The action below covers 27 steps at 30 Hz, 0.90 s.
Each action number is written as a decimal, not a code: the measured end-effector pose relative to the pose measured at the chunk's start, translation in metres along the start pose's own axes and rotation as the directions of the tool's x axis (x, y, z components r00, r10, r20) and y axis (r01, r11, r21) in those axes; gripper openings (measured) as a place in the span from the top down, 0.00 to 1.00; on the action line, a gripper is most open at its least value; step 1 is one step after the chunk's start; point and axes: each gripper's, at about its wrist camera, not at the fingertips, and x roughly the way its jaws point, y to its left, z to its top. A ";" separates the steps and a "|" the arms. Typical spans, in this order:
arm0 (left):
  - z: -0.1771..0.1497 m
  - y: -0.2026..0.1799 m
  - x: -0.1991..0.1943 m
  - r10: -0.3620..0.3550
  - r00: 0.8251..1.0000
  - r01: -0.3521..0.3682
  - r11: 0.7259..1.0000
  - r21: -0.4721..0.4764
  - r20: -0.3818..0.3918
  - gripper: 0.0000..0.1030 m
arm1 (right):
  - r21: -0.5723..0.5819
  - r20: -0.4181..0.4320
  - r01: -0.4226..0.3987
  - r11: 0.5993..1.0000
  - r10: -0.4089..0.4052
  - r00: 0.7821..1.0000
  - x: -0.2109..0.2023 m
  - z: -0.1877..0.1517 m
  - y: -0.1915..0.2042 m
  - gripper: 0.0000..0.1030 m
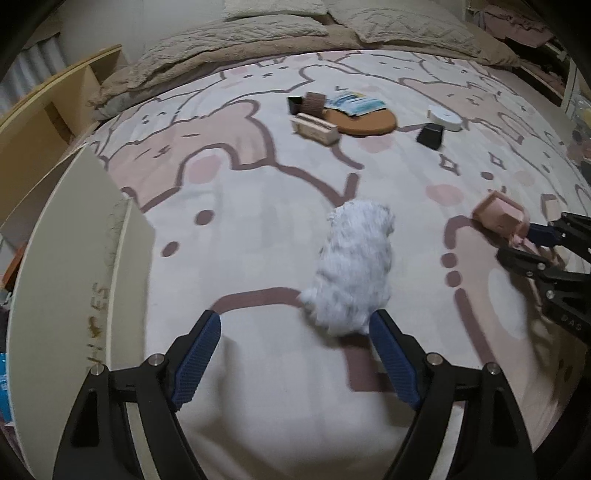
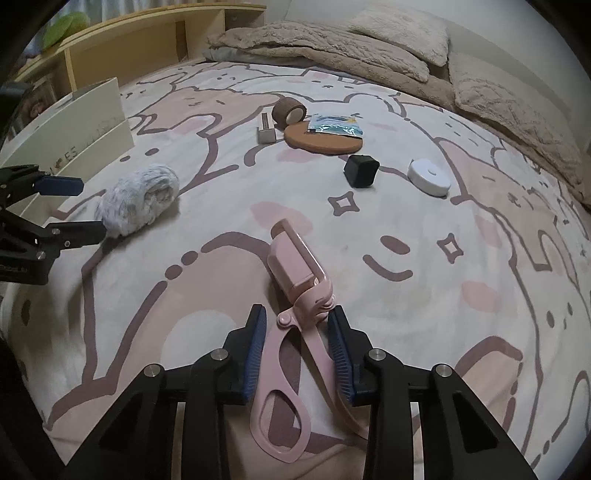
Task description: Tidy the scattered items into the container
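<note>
The right gripper (image 2: 297,321) is sitting low over the bedspread (image 2: 424,314), its blue pads (image 2: 258,347) closing in on either side of the pink eyelash curler (image 2: 295,280); the far pad is touching the hinge, the near one is lying along a handle loop, though a firm clamp is hard to call. Over on the other side, the left gripper (image 1: 295,328) is hanging with its jaws spread wide and gripping nothing, the fluffy white scrunchie (image 1: 349,269) lying loose on the cover with one fingertip (image 1: 384,332) brushing its edge. The cream box (image 1: 74,258), the container, is standing just beside that gripper at the bed's edge. Further out, a black cube (image 2: 361,170) and a white round disc (image 2: 429,177) are sitting near each other, well apart from both grippers. Beyond them a cork coaster (image 2: 321,140) is carrying a blue foil packet (image 2: 336,127), with a brown tape roll (image 2: 290,109) and a small metal-topped block (image 2: 266,131) just beside it. Beige pillows (image 2: 402,33) are piling up at the far end
</note>
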 end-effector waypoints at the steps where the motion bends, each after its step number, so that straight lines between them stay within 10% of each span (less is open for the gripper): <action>1: -0.001 0.003 0.001 0.008 1.000 -0.008 1.000 0.002 -0.005 0.19 | 0.014 0.002 -0.004 1.000 0.004 1.000 0.000 0.000 -0.001 0.66; 11: -0.001 -0.004 -0.011 -0.117 0.993 0.117 0.993 0.020 0.015 0.19 | 0.110 0.018 -0.095 0.989 0.093 0.995 -0.005 0.006 -0.005 0.69; 27: 0.001 0.016 0.015 0.029 0.999 -0.031 0.998 -0.056 -0.040 0.19 | 0.010 0.010 -0.156 0.988 0.156 0.988 0.033 0.055 0.036 0.70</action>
